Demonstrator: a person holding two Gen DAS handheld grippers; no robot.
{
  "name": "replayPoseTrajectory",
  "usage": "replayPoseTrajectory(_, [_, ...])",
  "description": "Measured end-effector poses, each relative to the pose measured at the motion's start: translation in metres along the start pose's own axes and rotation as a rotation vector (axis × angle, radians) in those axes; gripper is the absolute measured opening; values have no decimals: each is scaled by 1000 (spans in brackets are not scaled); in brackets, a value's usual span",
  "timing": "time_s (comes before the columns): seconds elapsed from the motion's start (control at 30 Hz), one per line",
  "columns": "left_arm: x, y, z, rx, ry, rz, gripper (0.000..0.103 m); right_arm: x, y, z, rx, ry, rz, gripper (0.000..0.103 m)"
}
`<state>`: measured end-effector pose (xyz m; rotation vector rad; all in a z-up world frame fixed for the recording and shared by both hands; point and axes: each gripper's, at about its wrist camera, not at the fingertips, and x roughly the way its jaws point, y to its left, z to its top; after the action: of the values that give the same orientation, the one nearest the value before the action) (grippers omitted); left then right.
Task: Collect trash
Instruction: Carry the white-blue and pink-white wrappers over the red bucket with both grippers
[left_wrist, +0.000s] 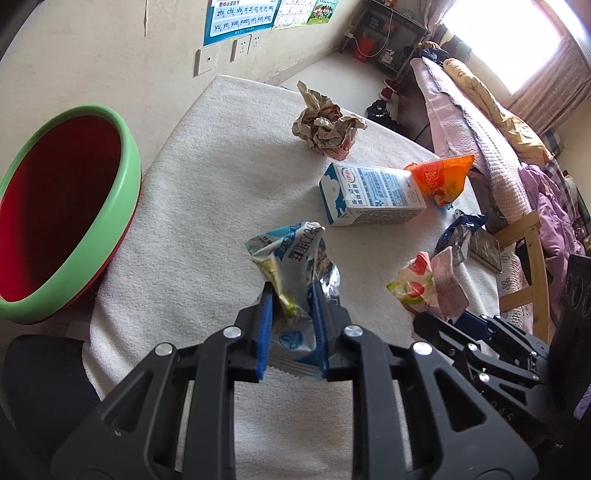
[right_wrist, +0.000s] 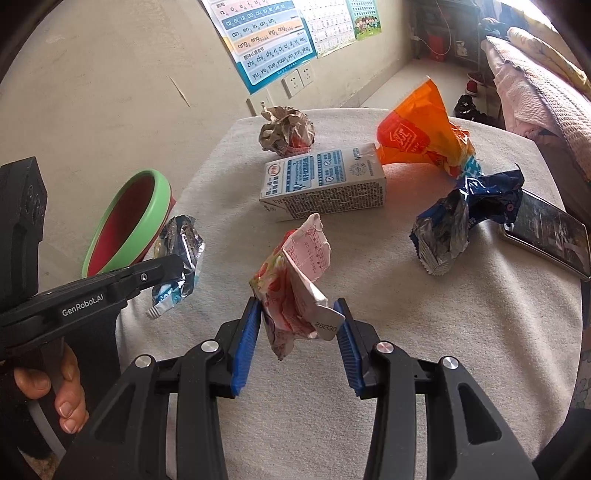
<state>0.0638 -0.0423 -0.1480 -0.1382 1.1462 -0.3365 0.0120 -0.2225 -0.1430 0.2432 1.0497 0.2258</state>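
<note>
In the left wrist view my left gripper (left_wrist: 291, 291) is shut on a crumpled light-blue snack wrapper (left_wrist: 288, 254), held just above the white cloth. The right wrist view shows that gripper (right_wrist: 177, 264) from the side, with the wrapper's foil (right_wrist: 183, 243) showing. My right gripper (right_wrist: 297, 304) is shut on a crushed pink carton (right_wrist: 295, 273) with strawberry print, its pads pressing both sides. A red bin with a green rim (left_wrist: 129, 177) stands left of the table, its mouth tilted toward me. On the cloth lie a crumpled paper ball (left_wrist: 323, 123), a milk carton (left_wrist: 369, 195), an orange wrapper (left_wrist: 441, 177) and a dark blue wrapper (right_wrist: 465, 218).
The table is covered by a white cloth (left_wrist: 207, 184). A phone (right_wrist: 546, 232) lies at its right edge. A bed with bedding (left_wrist: 498, 147) runs along the right side. A person's hand (right_wrist: 55, 387) grips the left handle. The wall with posters and sockets (left_wrist: 240, 48) stands behind.
</note>
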Motion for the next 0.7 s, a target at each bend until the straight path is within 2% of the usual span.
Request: replayPoseTrajectory(0.7, [-25, 46, 8, -97, -66, 61, 19, 1, 62, 29, -121, -45, 97, 40])
